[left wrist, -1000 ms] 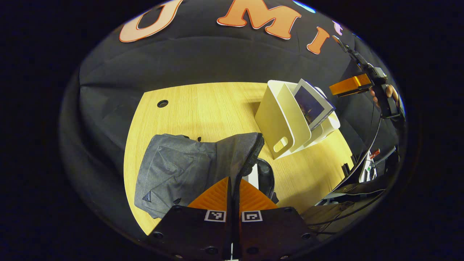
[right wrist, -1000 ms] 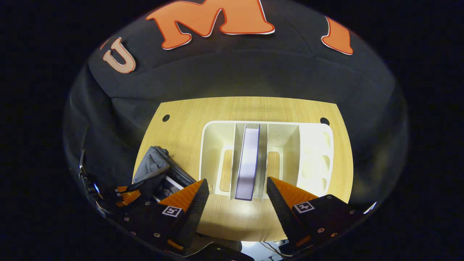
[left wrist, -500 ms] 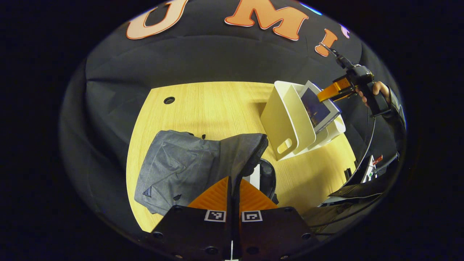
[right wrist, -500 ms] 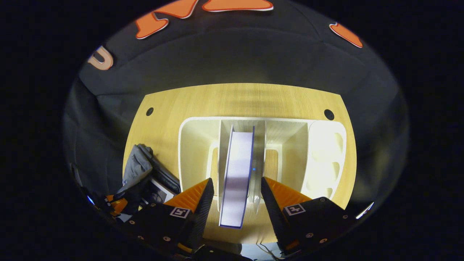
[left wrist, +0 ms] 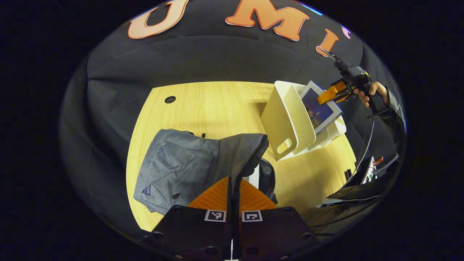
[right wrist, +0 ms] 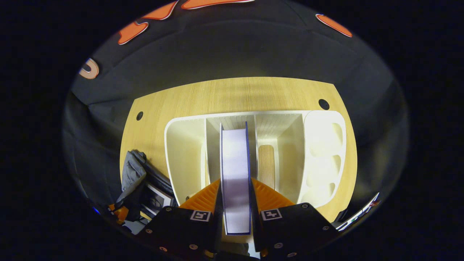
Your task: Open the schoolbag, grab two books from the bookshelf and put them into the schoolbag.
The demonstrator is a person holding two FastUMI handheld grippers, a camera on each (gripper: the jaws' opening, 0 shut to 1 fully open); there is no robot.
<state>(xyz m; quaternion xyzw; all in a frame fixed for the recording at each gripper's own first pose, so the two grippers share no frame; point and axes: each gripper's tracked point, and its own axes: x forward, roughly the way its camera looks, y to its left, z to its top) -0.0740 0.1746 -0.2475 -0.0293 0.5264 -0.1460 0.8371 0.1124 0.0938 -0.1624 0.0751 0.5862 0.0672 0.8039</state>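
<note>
Two fingers of the left gripper (left wrist: 232,188) stand pressed together at the bottom of the left gripper view, with the edge of the grey schoolbag (left wrist: 188,166)'s flap pinched between them and held up. The schoolbag lies on the wooden table (left wrist: 214,108), its mouth agape beside the fingers, with a pale edge visible inside. Farther right stands the white bookshelf (left wrist: 286,123), with a book (left wrist: 319,110) leaning in one of its slots. At that book's upper corner is the right gripper (left wrist: 331,95), held by a hand (left wrist: 371,92) above the shelf's far side.

In the right gripper view, the right gripper (right wrist: 235,195) looks down along the book (right wrist: 235,174), whose white page edge runs up the middle between dark blue covers. Both fingers lie flat against the covers, one on each side, clamped on the book. The book stands in a middle compartment of the bookshelf (right wrist: 181,145); the compartments on either side hold nothing, and the table's wood shows through a slot in the floor of the one to the right. At lower left the schoolbag (right wrist: 132,174) sits on the table (right wrist: 232,94), held open, with a book cover (right wrist: 156,201) visible inside, and the left gripper (right wrist: 121,213) at its near edge.
</note>
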